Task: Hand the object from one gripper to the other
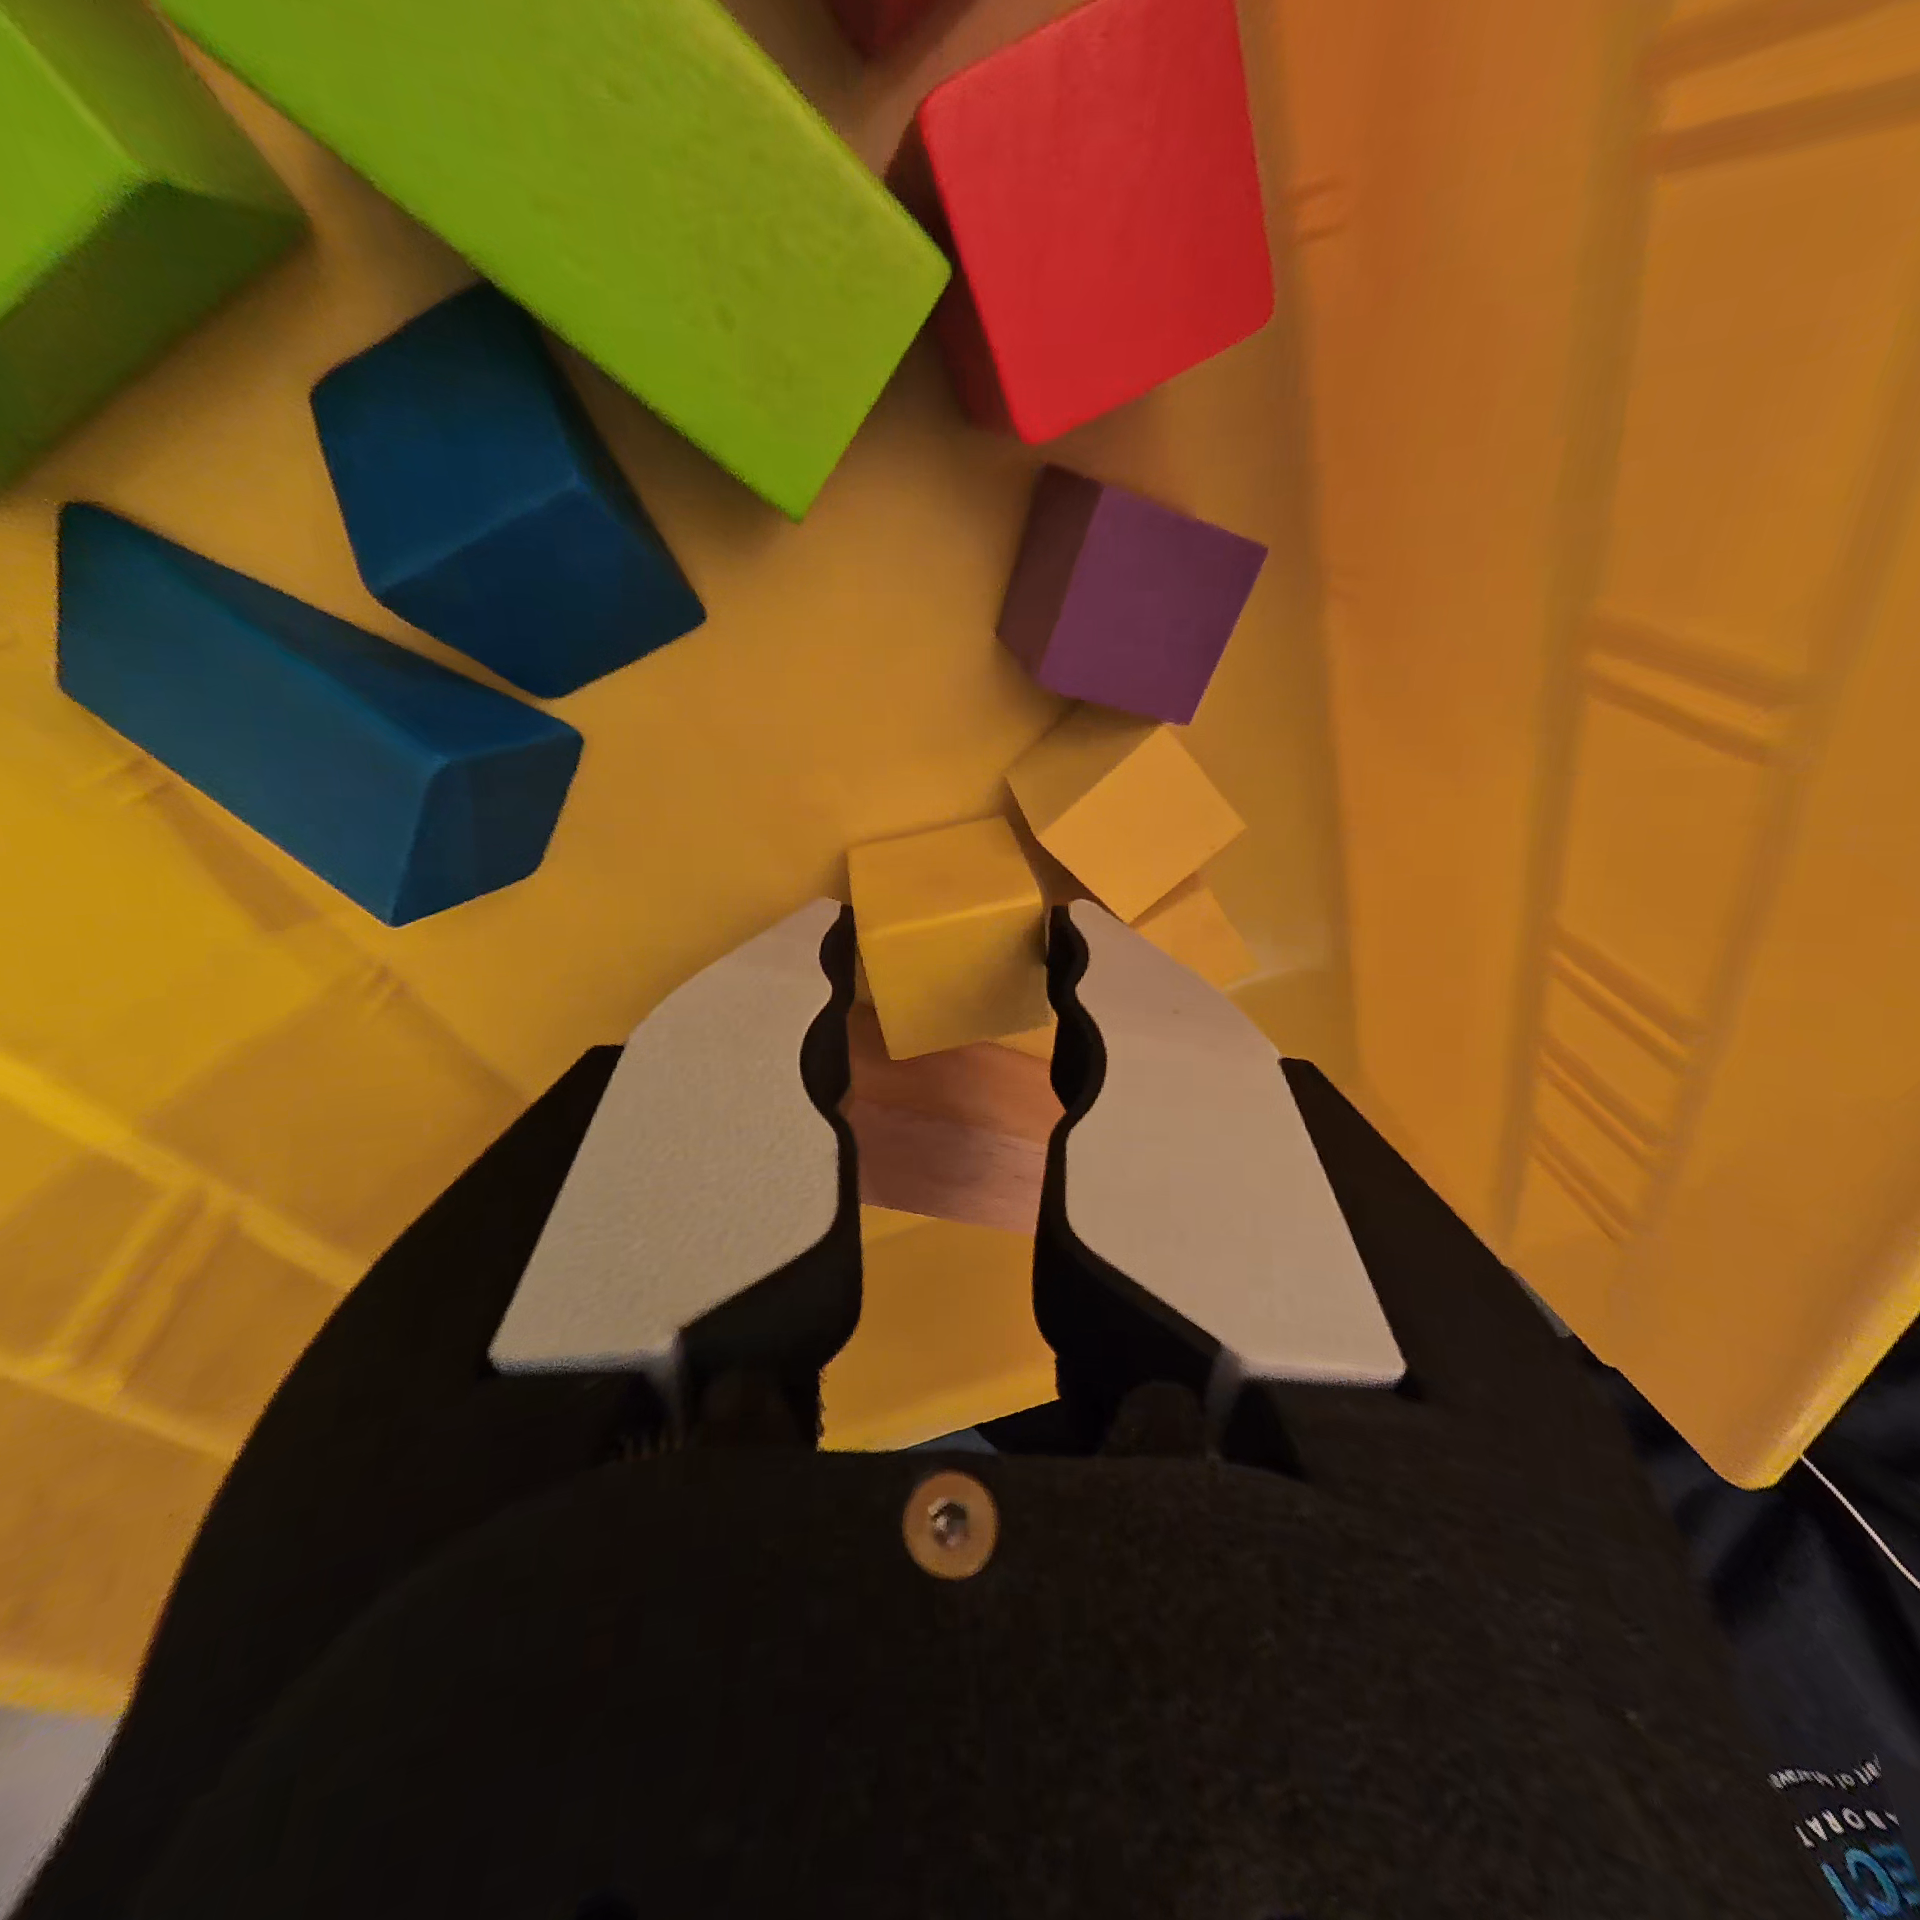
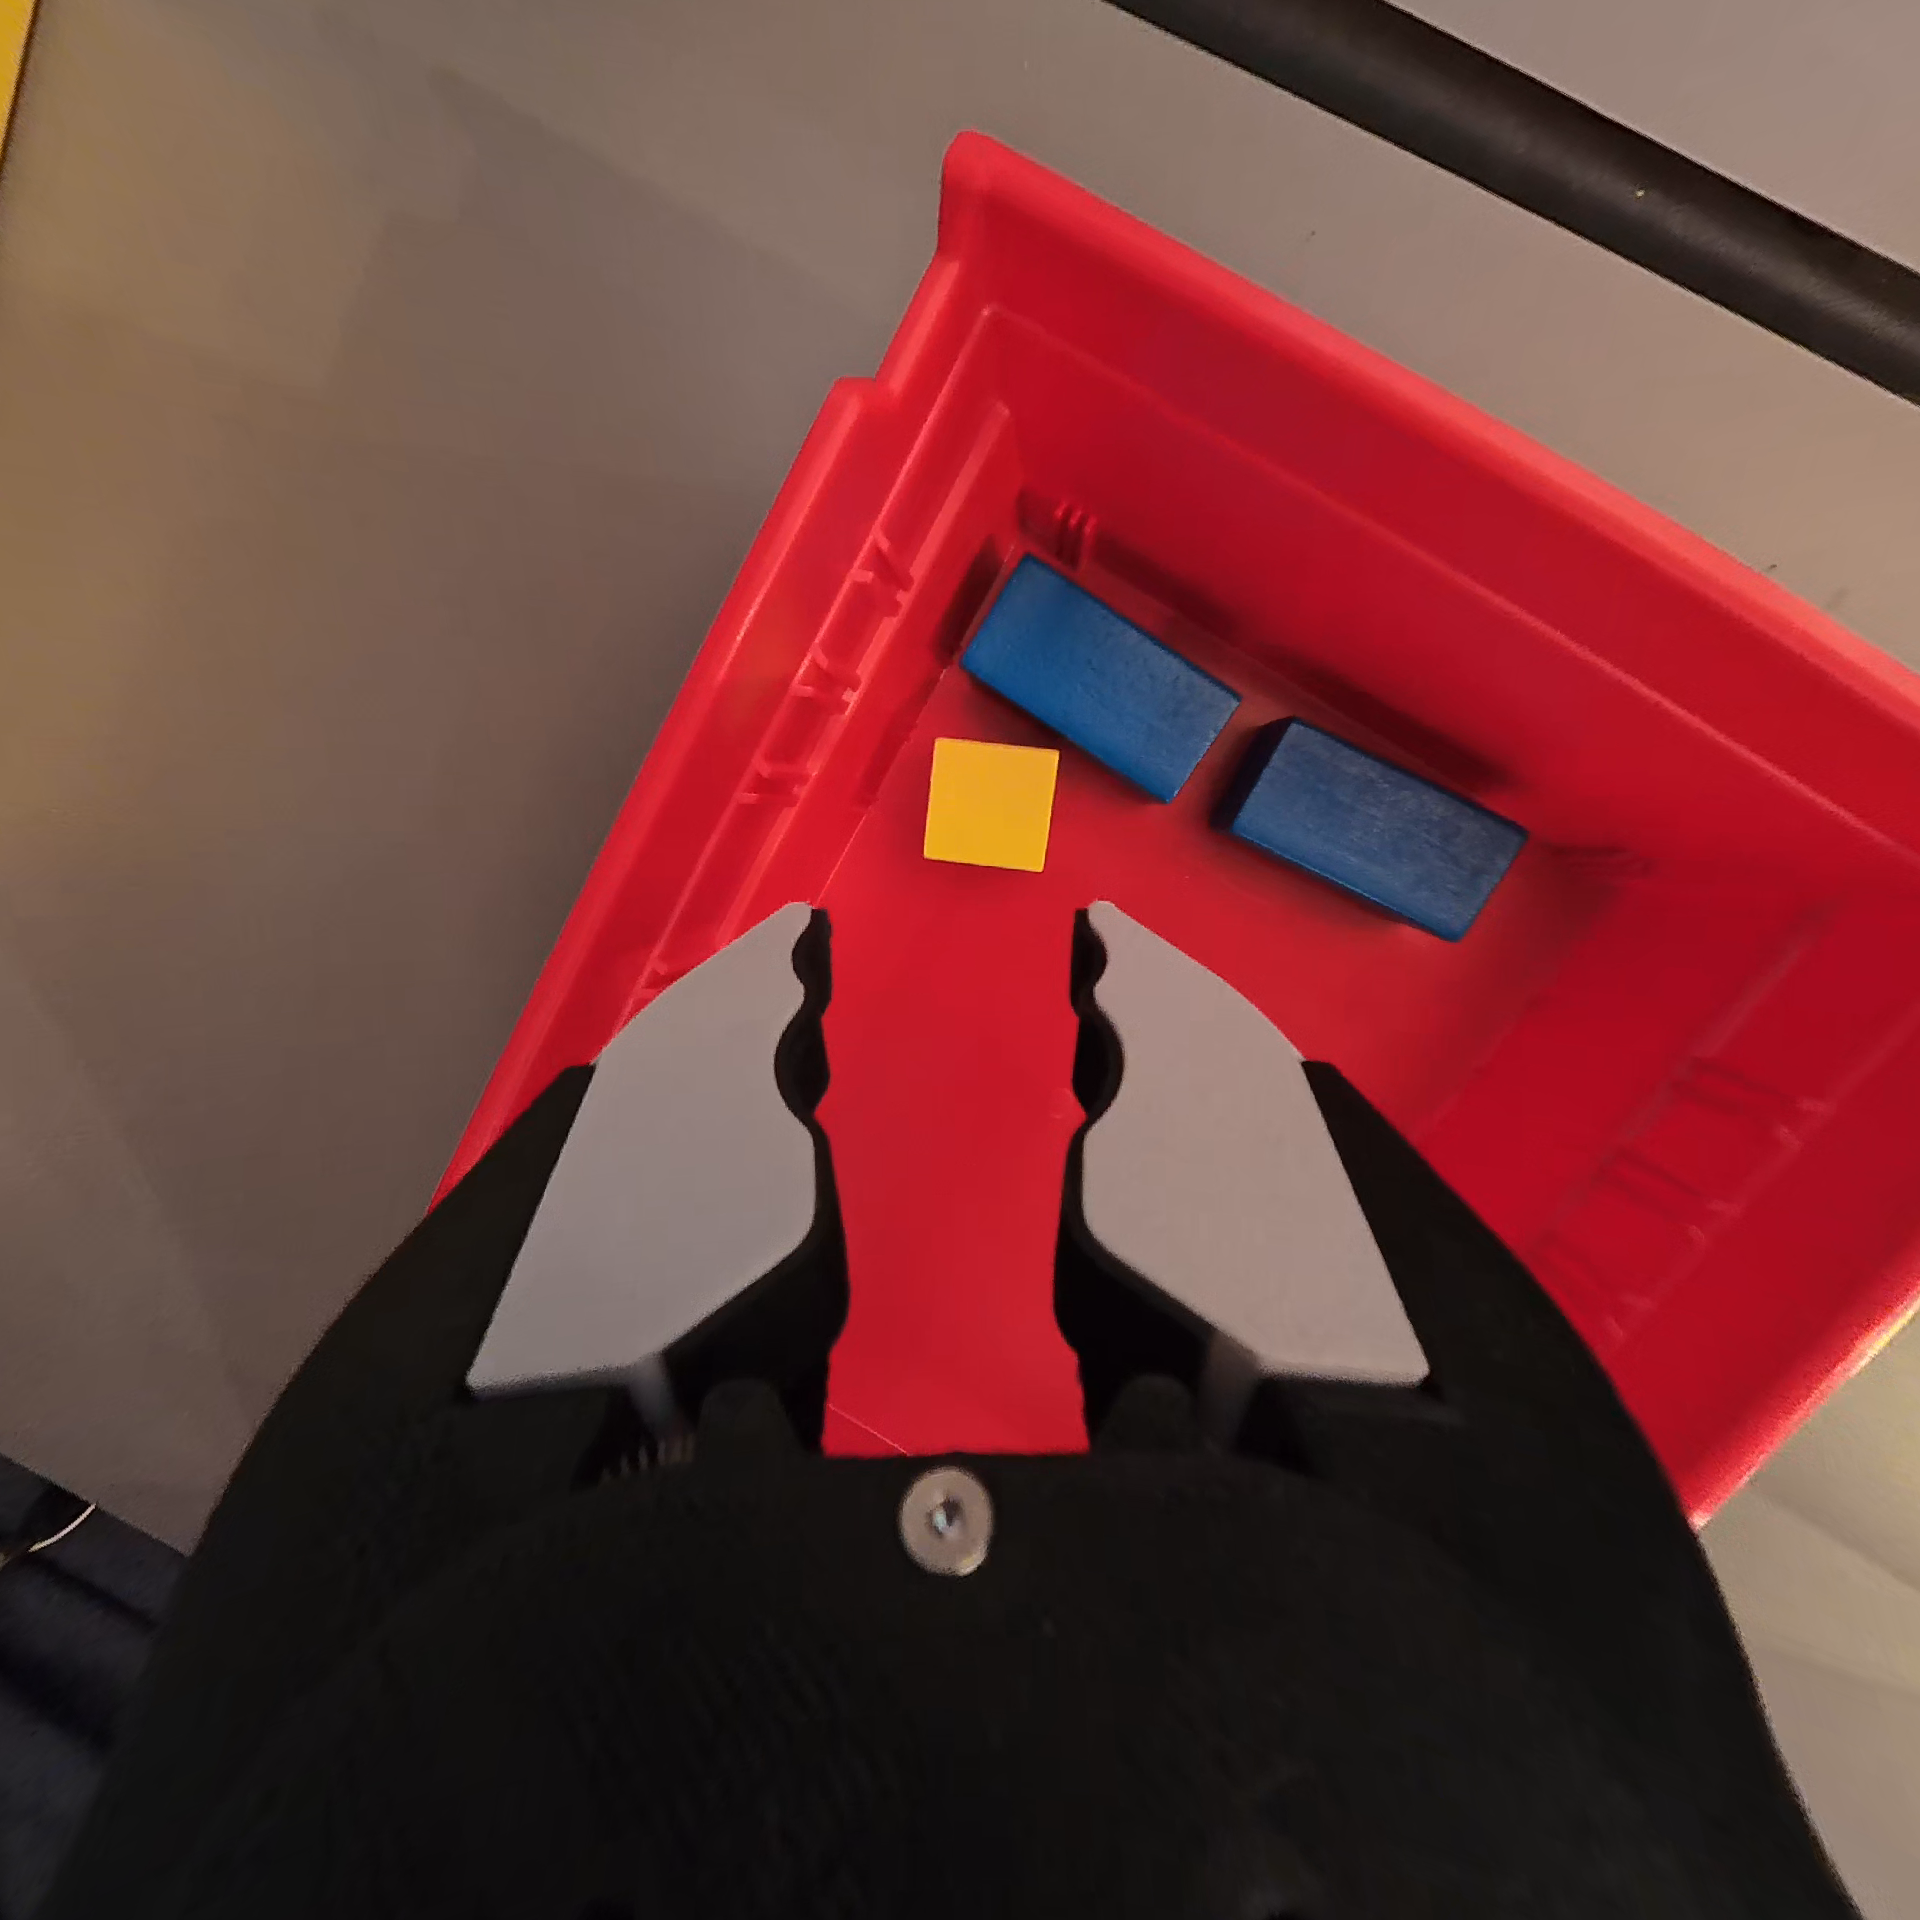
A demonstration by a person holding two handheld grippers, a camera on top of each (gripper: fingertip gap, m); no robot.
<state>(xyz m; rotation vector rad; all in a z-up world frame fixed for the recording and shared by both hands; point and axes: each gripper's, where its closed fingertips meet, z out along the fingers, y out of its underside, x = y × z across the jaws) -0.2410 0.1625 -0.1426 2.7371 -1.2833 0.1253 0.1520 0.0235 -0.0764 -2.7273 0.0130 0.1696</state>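
Observation:
In the left wrist view my left gripper (image 1: 945, 920) is shut on a small yellow cube (image 1: 951, 935), held at the fingertips inside a yellow bin (image 1: 1507, 727). A second yellow cube (image 1: 1127, 821) lies just beyond it, and a plain wooden block (image 1: 951, 1138) shows between the fingers behind the held cube. In the right wrist view my right gripper (image 2: 948, 920) is open and empty over a red bin (image 2: 1299, 436). A yellow cube (image 2: 992, 805) lies on that bin's floor just ahead of the fingertips.
The yellow bin also holds a purple cube (image 1: 1132, 597), a red block (image 1: 1096, 208), two green blocks (image 1: 582, 208) and two blue wedge blocks (image 1: 312, 717). The red bin holds two blue blocks (image 2: 1101, 675) by its far wall. It stands on a grey table (image 2: 364, 520).

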